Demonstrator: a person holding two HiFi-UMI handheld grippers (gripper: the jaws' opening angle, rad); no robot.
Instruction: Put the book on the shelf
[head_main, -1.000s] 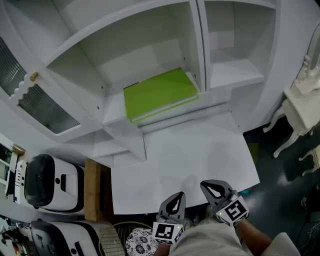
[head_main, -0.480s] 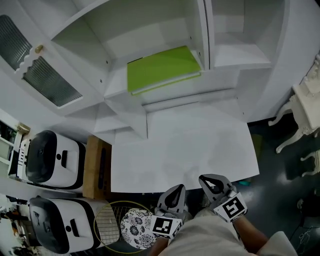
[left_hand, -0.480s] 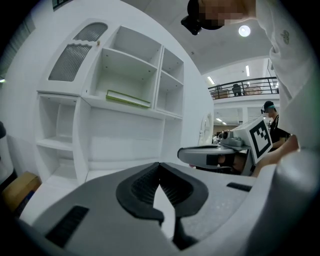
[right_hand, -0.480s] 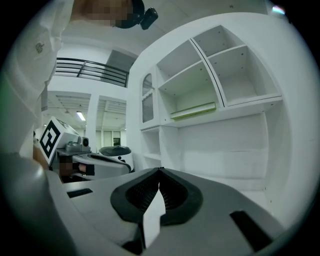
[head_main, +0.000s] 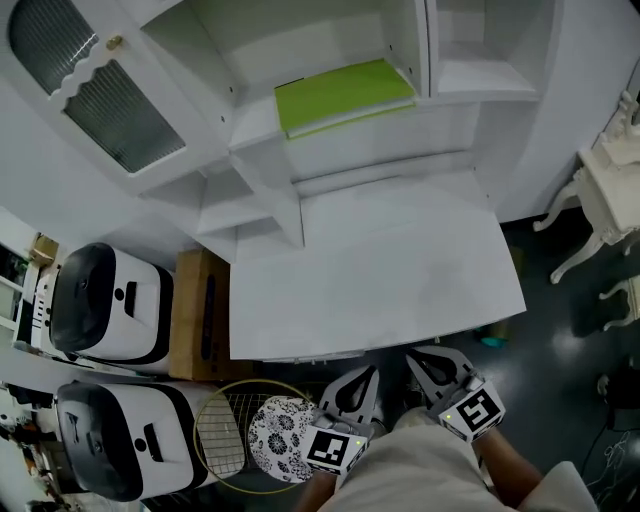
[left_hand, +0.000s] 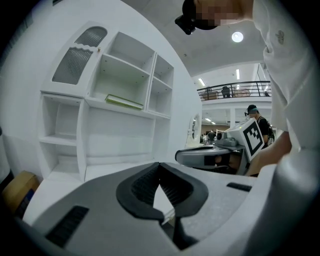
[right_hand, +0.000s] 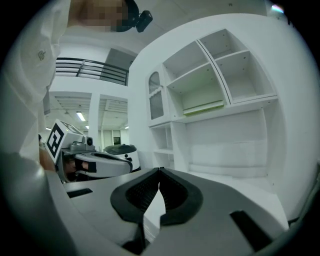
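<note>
Both tongs were pressed together and pinched nothing. From the head view, the left tongs (head_main: 366, 376) and the right tongs (head_main: 420, 359) sat side by side at the bottom edge, just off the near edge of the white desk (head_main: 370, 270), tips pointing toward it. The green book (head_main: 345, 92) lay flat on a shelf (head_main: 255, 122) of the white unit behind the desk, well apart from both tongs. Two white appliances (head_main: 100, 305) stood left of the desk, with a wooden box (head_main: 195, 318) between them and the desk.

Seen from the left gripper view, the black pads (left_hand: 145, 185) met at their tips with only the white desk showing past them. The book (left_hand: 123, 102) lay on the shelf up and to the left, and the right tongs (left_hand: 210, 156) reached in from the right.

Through the right gripper view, the pads (right_hand: 177, 192) likewise closed tip to tip. The book (right_hand: 202, 107) rested flat in the middle compartment, and the left tongs (right_hand: 100, 164) showed on the left.
</note>
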